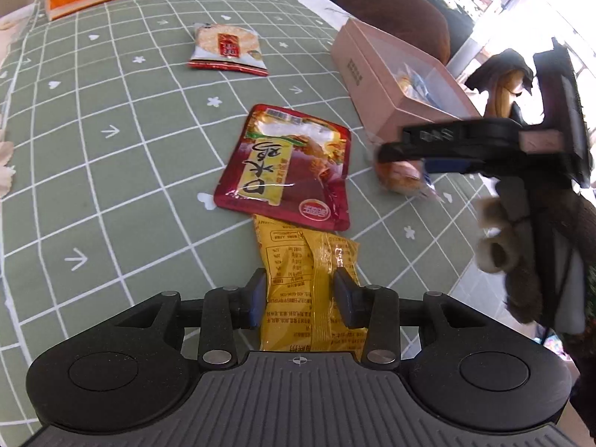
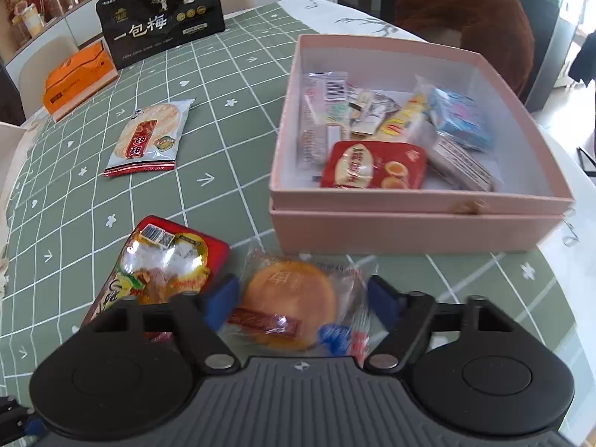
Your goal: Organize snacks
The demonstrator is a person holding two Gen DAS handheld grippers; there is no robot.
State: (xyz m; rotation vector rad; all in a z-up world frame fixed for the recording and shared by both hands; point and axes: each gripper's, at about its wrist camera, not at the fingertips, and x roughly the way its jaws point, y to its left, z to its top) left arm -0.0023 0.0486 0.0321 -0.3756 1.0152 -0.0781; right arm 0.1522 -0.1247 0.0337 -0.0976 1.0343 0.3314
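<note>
On the green checked tablecloth [image 1: 111, 171], left gripper [image 1: 300, 294] pinches a yellow packet [image 1: 309, 290], long axis running away toward the red pouch [image 1: 287, 167]. Right gripper [image 2: 303, 300] brackets a round cake [image 2: 290, 301]; jaws half-open, pad contact unclear. Beyond it, pink box [image 2: 409, 231] lies open with mixed snacks inside. Rice-cracker pack [image 2: 149, 138] lies apart amid bare cloth.

Snack packets [image 2: 376, 165] in box [image 2: 417, 229], others on table [image 2: 231, 141] alongside.
</note>
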